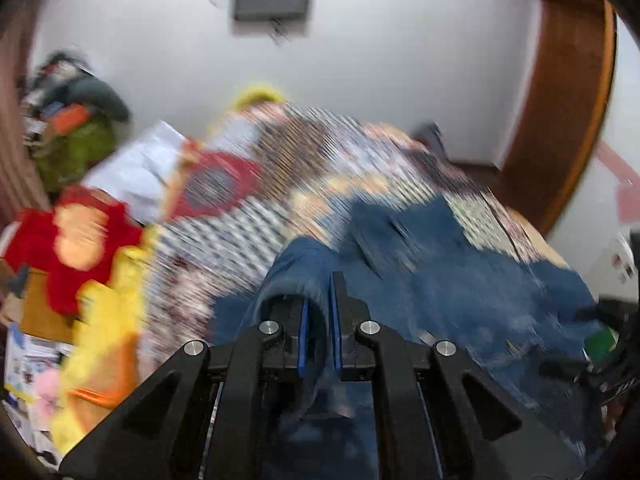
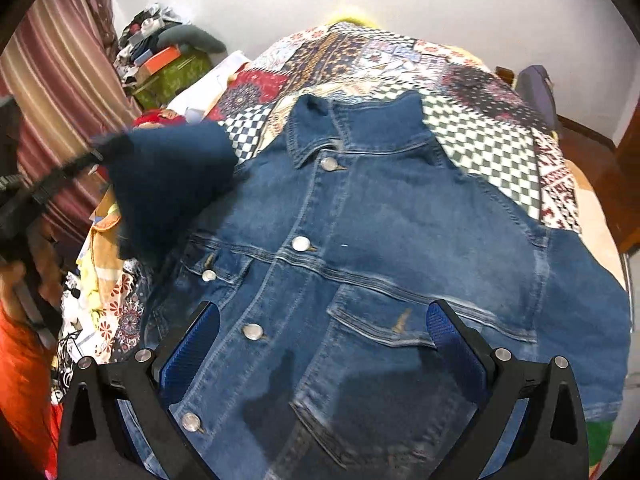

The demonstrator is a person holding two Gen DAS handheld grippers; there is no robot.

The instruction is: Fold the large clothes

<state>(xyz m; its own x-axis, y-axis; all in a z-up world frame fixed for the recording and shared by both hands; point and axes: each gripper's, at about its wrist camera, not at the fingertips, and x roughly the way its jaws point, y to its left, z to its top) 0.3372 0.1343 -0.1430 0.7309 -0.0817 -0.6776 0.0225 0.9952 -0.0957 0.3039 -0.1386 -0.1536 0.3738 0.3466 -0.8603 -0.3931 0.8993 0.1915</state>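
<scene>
Denim: one jacket [image 2: 360, 240], two grippers

Black two-finger tools: the left gripper [image 1: 319, 300] carries slim blue pads on angular black fingers, four round silver screws across its linkage. The right gripper [image 2: 320, 334] shows ribbed blue pads [image 2: 191, 354], triangular cut-outs and matching silver screws. The person's left hand [image 2: 28, 276] shows bare skin beside an orange sleeve [image 2: 20, 392].
</scene>
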